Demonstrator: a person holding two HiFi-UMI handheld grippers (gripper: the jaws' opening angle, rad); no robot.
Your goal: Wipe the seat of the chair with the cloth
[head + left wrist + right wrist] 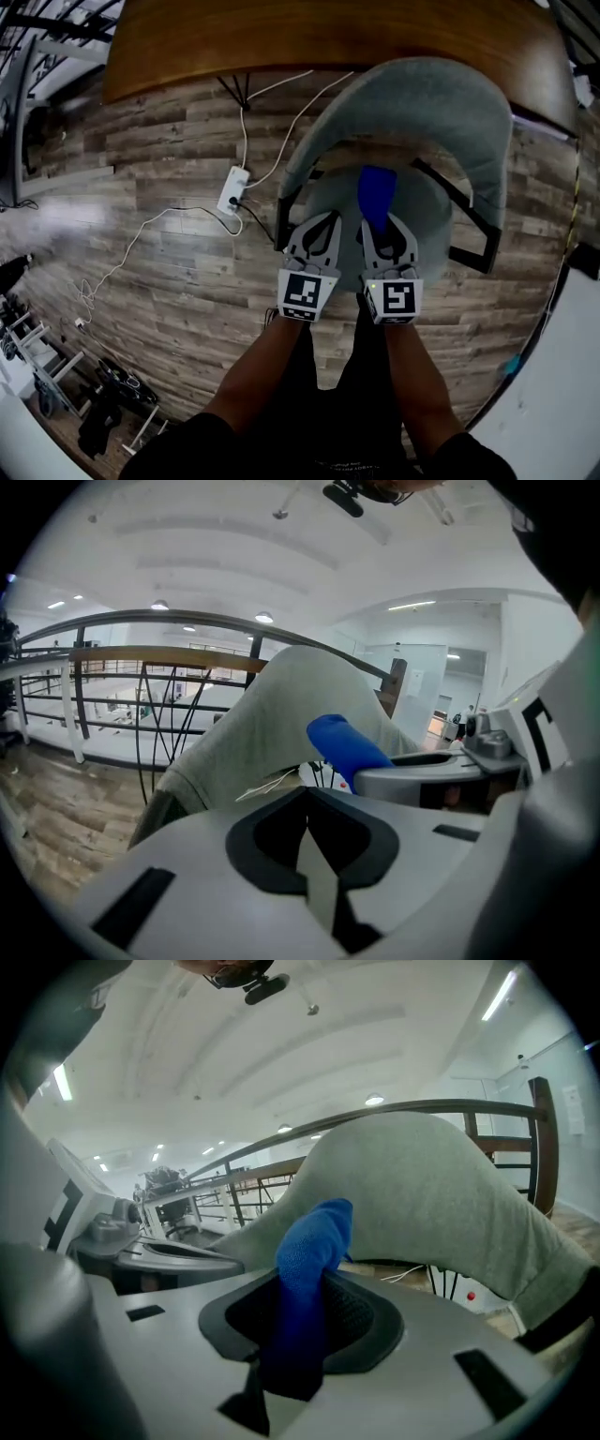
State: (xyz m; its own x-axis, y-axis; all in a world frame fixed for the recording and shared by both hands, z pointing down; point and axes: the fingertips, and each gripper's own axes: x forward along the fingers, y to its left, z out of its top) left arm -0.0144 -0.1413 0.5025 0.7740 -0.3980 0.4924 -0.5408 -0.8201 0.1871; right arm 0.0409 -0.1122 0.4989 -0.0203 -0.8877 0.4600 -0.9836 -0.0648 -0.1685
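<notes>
One surface runs under everything: the grey-brown wood-plank floor [169, 187], on which the chair stands. Beyond the chair lies a brown wooden tabletop [328, 37], its edge just past the backrest. The chair itself is a grey upholstered armchair with a curved wraparound backrest [422, 103] and dark frame members at its sides. Its round grey seat [433, 211] is partly covered by both tools.

The left tool [305, 832] is held above the near left part of the seat. Its jaws are pressed together with nothing between them. The right tool [298, 1340] is beside it, above the near right part of the seat, and pinches a bright blue terry cloth [377, 192]. The free end of the cloth sticks out past the jaws, towards the backrest. The pictures do not settle whether the cloth touches the seat. In the right gripper view the free end stands clear against the backrest.

To the left of the chair, a small white power strip [233, 190] lies on the floor with white cables running from it.

Assessment of progress: the cloth is secured and brought over the seat. No wiped patch, streak or damp mark is discernible on the seat. Wiping therefore appears to be at or near its start, with the seat surface still to be covered.
</notes>
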